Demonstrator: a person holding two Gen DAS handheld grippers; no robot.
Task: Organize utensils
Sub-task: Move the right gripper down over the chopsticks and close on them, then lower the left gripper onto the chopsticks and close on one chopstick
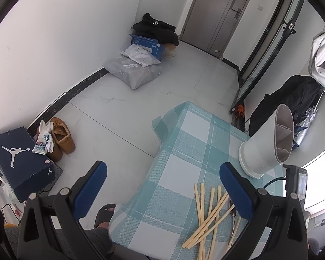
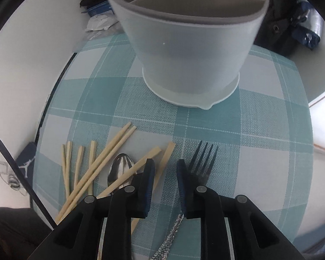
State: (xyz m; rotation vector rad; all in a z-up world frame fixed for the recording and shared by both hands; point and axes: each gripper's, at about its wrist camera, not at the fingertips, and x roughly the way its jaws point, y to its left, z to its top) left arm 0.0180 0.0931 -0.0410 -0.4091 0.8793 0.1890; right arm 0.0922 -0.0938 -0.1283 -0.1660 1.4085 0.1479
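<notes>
Closest in the right wrist view, the right hand-held gripper [image 2: 163, 173] points down at the counter [image 2: 260, 130], which is covered in a teal and white checked cloth. Its blue-padded fingers [image 2: 148, 173] stand a little apart with nothing pressed between them. Under the gap lies a strip of bare cloth, and lower down a glittery silver handle [image 2: 173, 234] runs toward the bottom of the picture. Just right of the right finger lies a dark fork [image 2: 202, 160], tines pointing away from the camera; part of it is hidden behind the finger. Left of the left finger a metal spoon [image 2: 120, 169] lies bowl-up among a loose scatter of pale wooden chopsticks [image 2: 93, 173], several crossing each other and one lying over the spoon.

Farther back on the cloth stands a white utensil holder [image 2: 190, 54], upright on a wider base ring, with a grey inner divider showing at its rim.

From the left wrist view, the left hand-held gripper [image 1: 162, 186] hovers near the counter's edge with its fingers [image 1: 91, 186] wide apart and nothing between them. The chopsticks [image 1: 210, 212] lie just below its right finger, and the holder [image 1: 268, 143] stands beyond them.

Past the counter the floor [image 1: 119, 112] carries a dark blue shoebox [image 1: 21, 160], brown slippers [image 1: 62, 134] and grey parcels [image 1: 134, 69] near the wall, with a closed door [image 1: 221, 13] behind.
</notes>
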